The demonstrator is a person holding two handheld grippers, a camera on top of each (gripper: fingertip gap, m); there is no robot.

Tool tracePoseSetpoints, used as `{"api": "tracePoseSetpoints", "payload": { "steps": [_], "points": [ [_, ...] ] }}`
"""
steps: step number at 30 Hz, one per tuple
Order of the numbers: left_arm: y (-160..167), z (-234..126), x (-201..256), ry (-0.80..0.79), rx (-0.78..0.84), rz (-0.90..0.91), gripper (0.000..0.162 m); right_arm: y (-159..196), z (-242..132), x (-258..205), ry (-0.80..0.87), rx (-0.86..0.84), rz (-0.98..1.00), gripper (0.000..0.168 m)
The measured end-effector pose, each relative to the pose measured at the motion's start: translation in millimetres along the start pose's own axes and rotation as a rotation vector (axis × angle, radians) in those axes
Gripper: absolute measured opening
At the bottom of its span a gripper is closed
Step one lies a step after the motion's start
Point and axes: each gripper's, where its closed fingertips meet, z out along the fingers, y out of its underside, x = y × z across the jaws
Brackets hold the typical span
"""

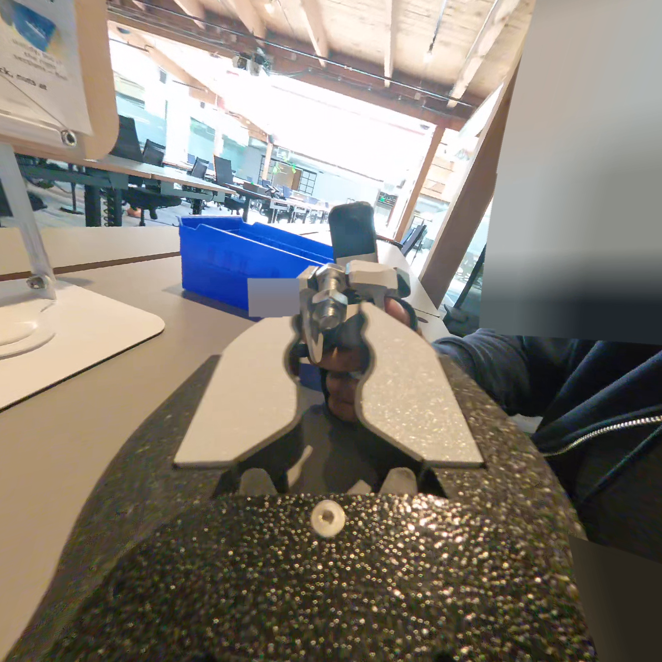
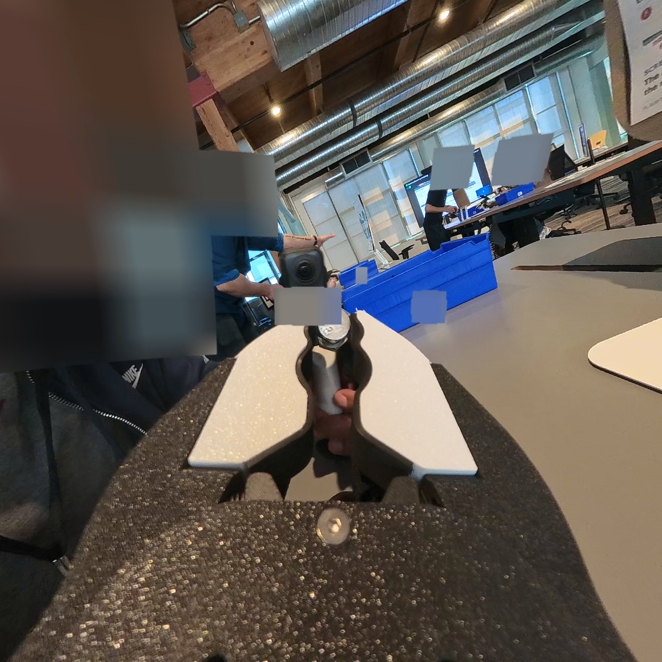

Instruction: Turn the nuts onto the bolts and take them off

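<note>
A: Where is the bolt (image 1: 325, 302)?

B: Raised above the table (image 1: 107, 412), in front of the blue bin (image 1: 229, 265), nut (image 1: 331, 295) threaded on.

A: Claw states?

B: Right claw (image 2: 331, 335) is closed on the bolt head. Left claw (image 1: 327, 318) is nearly closed at the threaded end; grip cannot be confirmed.

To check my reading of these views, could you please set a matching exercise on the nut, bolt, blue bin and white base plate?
1 nut
2 bolt
3 blue bin
4 white base plate

A carries a stand's post
B head in the jaws of the right gripper
C threaded on the shank
D on the table behind the bolt

Pairs: 1-C, 2-B, 3-D, 4-A
</note>
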Motion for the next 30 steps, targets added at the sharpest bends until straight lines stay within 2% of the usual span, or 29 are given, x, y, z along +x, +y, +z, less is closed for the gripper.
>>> {"api": "tracePoseSetpoints", "payload": {
  "steps": [1, 4, 9, 11, 13, 15, 19, 22, 25, 29, 30],
  "points": [
    [-0.9, -0.2, 0.5, -0.009, 0.004, 0.022, 0.017, 0.2, 0.4, -0.9, -0.005, -0.001, -0.001, 0.017],
    [-1.5, -1.4, 0.0, -0.066, -0.004, 0.211, 0.017, 0.6, 1.3, -2.6, -0.012, -0.003, -0.004, 0.017],
    [-0.6, -4.2, -8.5, -0.279, -0.141, 0.869, 0.018, 2.2, 1.5, -1.2, -0.007, -0.008, 0.005, 0.017],
    [0.0, -4.5, -10.0, -0.327, -0.176, 1.025, 0.019, 1.5, 1.1, -1.1, -0.007, -0.003, 0.007, 0.017],
    [7.3, -2.1, -10.1, -0.289, -0.19, 0.952, 0.033, -0.6, -0.1, -0.7, -0.008, 0.01, 0.012, 0.017],
    [12.2, -0.1, -9.0, -0.222, -0.163, 0.752, 0.042, -1.9, -1.2, 0.1, -0.006, 0.016, 0.016, 0.017],
    [-0.2, -0.6, -6.1, -0.126, -0.038, 0.362, 0.047, -2.9, -2.0, 0.3, -0.002, 0.018, 0.012, 0.017],
    [-8.0, -2.2, -5.1, -0.066, 0.031, 0.156, 0.046, -2.7, -2.0, 0.6, -0.003, 0.018, 0.016, 0.017],
    [-6.7, -1.0, -4.1, -0.023, 0.046, 0.037, 0.044, -1.8, -1.1, 0.2, -0.004, 0.014, 0.015, 0.017],
    [-6.6, 0.5, -0.4, 0.024, 0.06, -0.04, 0.017, 0.6, 0.4, 0.1, 0.002, -0.001, 0.001, 0.017],
    [-6.2, 0.6, -0.6, 0.019, 0.057, -0.021, 0.017, 0.9, 0.5, 0.2, 0.003, -0.003, 0.001, 0.017]
  ]
}}
